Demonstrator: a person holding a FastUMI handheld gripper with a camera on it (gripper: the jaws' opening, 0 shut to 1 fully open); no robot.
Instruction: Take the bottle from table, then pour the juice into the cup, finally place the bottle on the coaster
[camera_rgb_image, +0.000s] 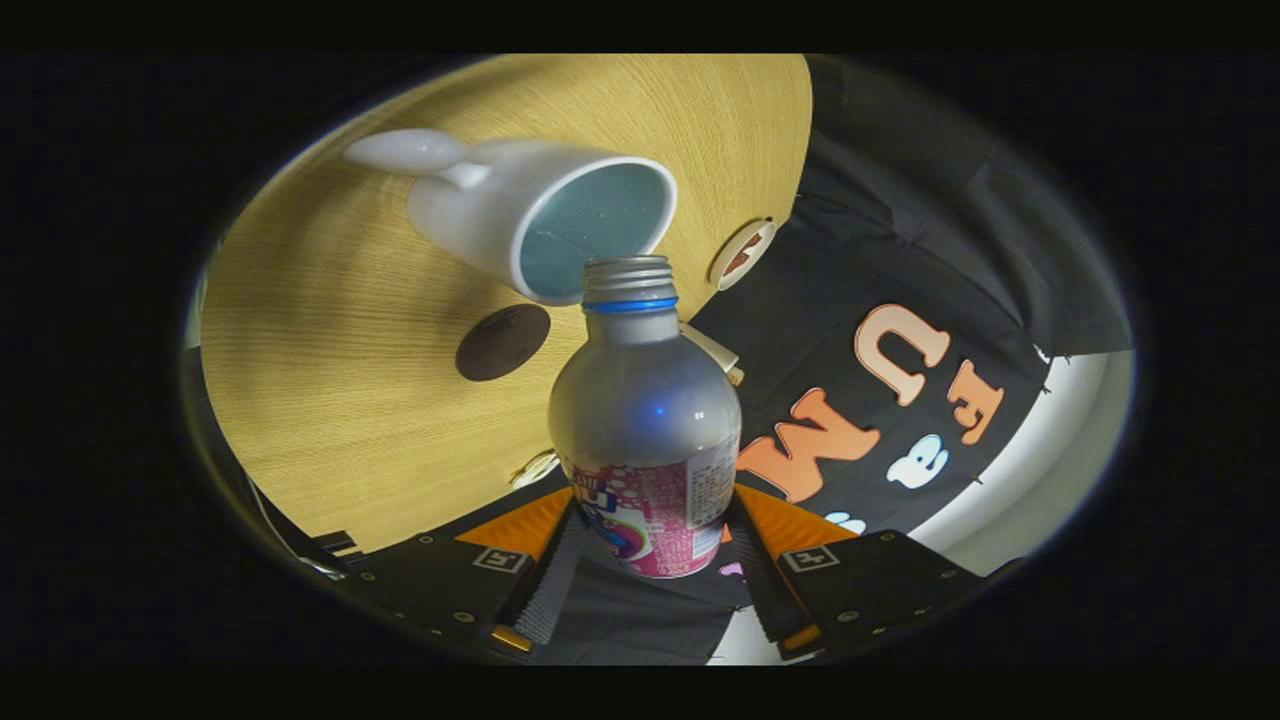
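My gripper (648, 545) is shut on a silver bottle (645, 400) with a pink label, both fingers pressing its lower body. The whole view is rolled sideways, so the bottle is tipped over. Its uncapped threaded mouth with a blue ring reaches the rim of a white cup (560, 215), whose inside looks pale blue. The cup has a handle on its far side and stands on the wooden table (330, 340). A dark brown round coaster (502, 342) lies on the table near the cup, beside the bottle's shoulder.
The table's edge runs just behind the bottle, and the black booth wall lies beyond it. A round marker disc (742, 254) sits at the table edge past the cup, another (535, 468) near my left finger.
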